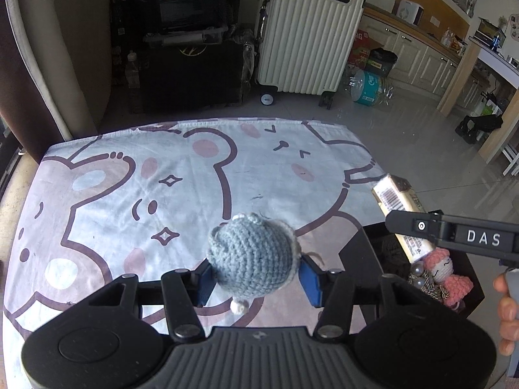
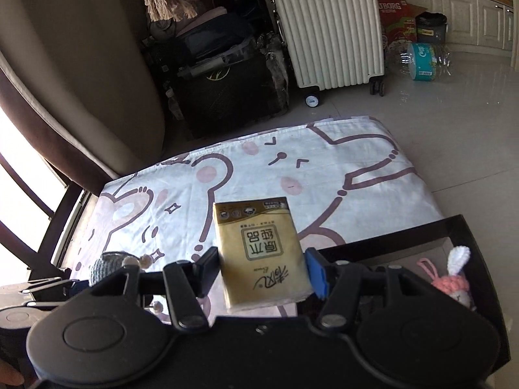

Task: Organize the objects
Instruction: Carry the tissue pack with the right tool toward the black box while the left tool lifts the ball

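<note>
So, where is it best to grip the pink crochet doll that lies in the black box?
Grip the pink crochet doll across its round head, coming from above: the black box is open only at the top, and the head looks the firmest part.

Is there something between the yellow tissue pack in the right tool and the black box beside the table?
Nothing visible blocks it. The tissue pack hangs over the cloth edge, and the black box stands open, with only a pink knitted doll inside.
</note>
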`<state>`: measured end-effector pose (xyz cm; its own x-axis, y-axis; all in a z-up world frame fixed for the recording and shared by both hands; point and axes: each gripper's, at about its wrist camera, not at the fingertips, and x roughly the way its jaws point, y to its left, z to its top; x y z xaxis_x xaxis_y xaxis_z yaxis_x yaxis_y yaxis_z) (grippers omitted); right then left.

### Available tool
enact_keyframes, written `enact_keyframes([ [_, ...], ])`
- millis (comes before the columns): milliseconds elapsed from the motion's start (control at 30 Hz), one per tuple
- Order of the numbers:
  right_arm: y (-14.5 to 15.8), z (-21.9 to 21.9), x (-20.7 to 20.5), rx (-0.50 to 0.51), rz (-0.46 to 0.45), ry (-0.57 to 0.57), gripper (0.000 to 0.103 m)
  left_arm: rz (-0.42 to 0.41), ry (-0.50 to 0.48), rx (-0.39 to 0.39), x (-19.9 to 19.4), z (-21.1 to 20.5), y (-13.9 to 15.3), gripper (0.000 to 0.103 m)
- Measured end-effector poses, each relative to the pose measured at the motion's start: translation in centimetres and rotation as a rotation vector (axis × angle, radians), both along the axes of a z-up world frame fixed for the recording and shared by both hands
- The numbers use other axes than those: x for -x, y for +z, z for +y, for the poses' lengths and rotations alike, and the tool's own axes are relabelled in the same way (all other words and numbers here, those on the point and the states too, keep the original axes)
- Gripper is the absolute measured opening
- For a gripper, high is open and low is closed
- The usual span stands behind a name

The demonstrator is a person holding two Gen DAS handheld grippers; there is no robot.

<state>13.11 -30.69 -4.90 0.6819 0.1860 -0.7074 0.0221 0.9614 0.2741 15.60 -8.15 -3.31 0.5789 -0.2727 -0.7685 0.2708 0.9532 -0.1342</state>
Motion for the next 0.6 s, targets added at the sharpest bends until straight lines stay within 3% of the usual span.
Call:
enact_keyframes([
  [300, 1.8, -2.2, 3.7, 0.009, -0.021, -0.063, 0.058, -0.062, 0.006, 0.017, 2.2, -0.7, 2.6, 0.054],
  [600, 2.6, -4.1, 6.4, 0.021, -0.039, -0.098, 0.058, -0.088, 0.009, 0.033, 3.0, -1.4, 3.3, 0.054],
])
